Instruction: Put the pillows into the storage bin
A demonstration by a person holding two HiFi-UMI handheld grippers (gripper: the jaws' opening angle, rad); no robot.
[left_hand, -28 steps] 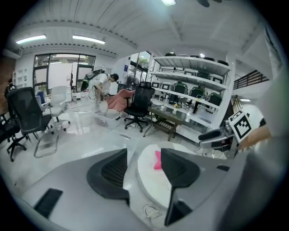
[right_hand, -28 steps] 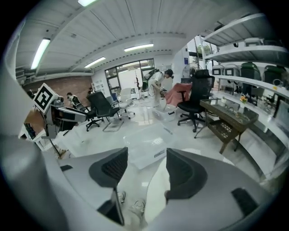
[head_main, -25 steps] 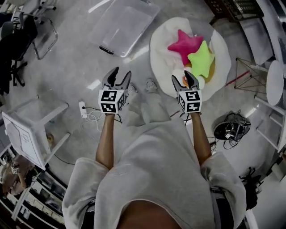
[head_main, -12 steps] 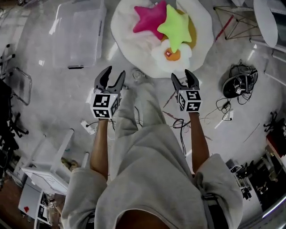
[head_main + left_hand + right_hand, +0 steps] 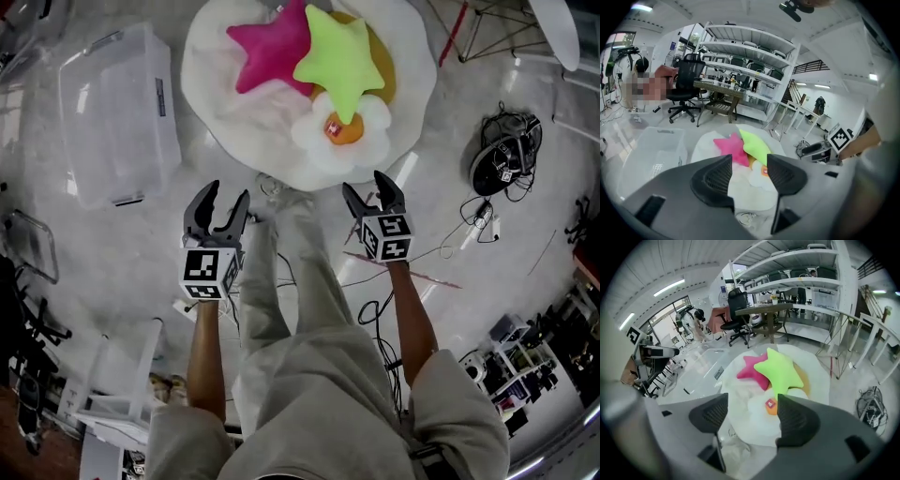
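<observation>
Judging by how things lie, the task has not begun: the clear plastic storage bin (image 5: 117, 112) sits at about ten o'clock from the person and looks empty, with no pillow in it. The pillows lie piled at twelve o'clock on a large round white cushion (image 5: 220, 122). A magenta star-shaped pillow (image 5: 272, 52) lies at the left of the pile, and a lime-green star-shaped pillow (image 5: 342, 61) overlaps its right side. A white flower-shaped pillow with an orange centre (image 5: 342, 131) lies at the near edge. Every pillow has yet to be picked up and carried left to the bin. Both forearms reach forward and slightly down, either side of the person's legs, with the tongs pointing toward the pile but short of it. The left gripper (image 5: 226, 190) holds its jaws moderately apart with nothing between them. The right gripper (image 5: 366, 182) is opening its jaws, also empty, and aims at the flower pillow just ahead, which looks the likeliest first pick.
</observation>
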